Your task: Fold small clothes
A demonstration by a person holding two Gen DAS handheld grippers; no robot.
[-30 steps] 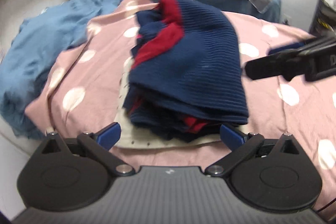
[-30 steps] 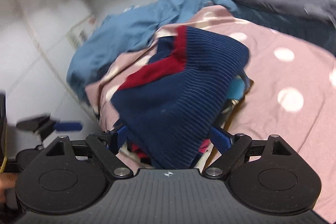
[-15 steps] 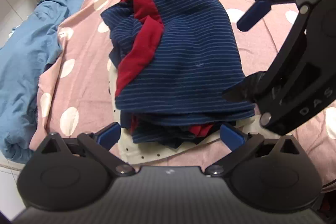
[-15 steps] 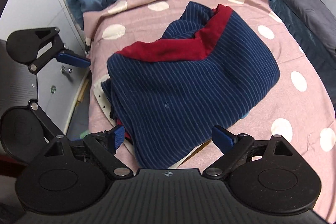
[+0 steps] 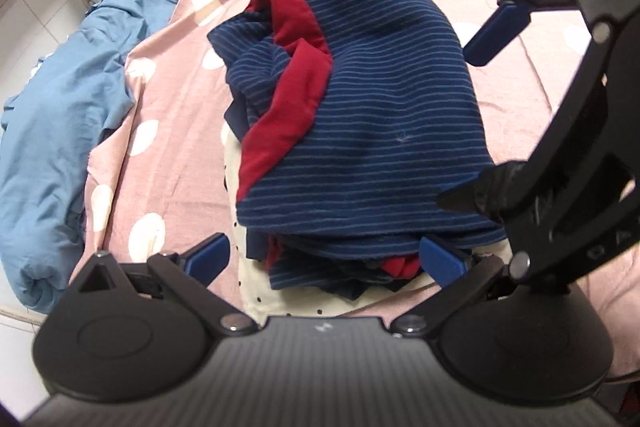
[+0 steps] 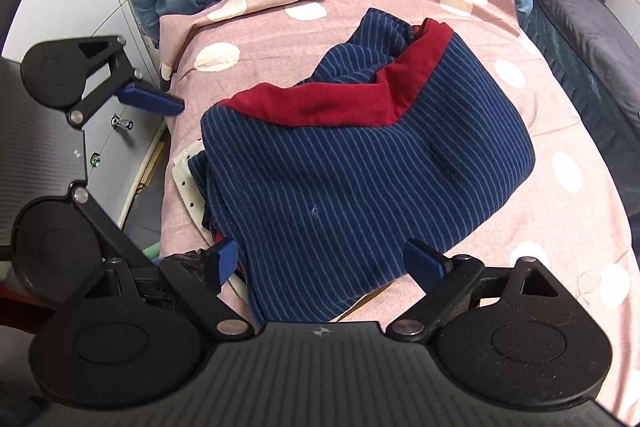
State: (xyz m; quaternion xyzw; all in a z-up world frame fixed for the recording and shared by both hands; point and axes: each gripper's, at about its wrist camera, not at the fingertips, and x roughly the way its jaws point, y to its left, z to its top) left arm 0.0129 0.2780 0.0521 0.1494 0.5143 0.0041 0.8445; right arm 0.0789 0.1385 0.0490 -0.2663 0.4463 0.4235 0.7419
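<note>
While navy striped knit garment with red lining (image 5: 360,115) lies bunched mid-bed on pink polka-dot sheet (image 5: 160,155), atop white dotted cloth (image 5: 280,299), we hold both tools released, empty: left tool (image 5: 320,259) at its 6 o'clock edge, right tool (image 6: 320,263) at 3 o'clock. We judge it soft, light, floppy, not slippery; best pinched at near hem corners.

Striped garment (image 6: 360,179) (folded) on bedsheet (image 6: 280,39)
</note>
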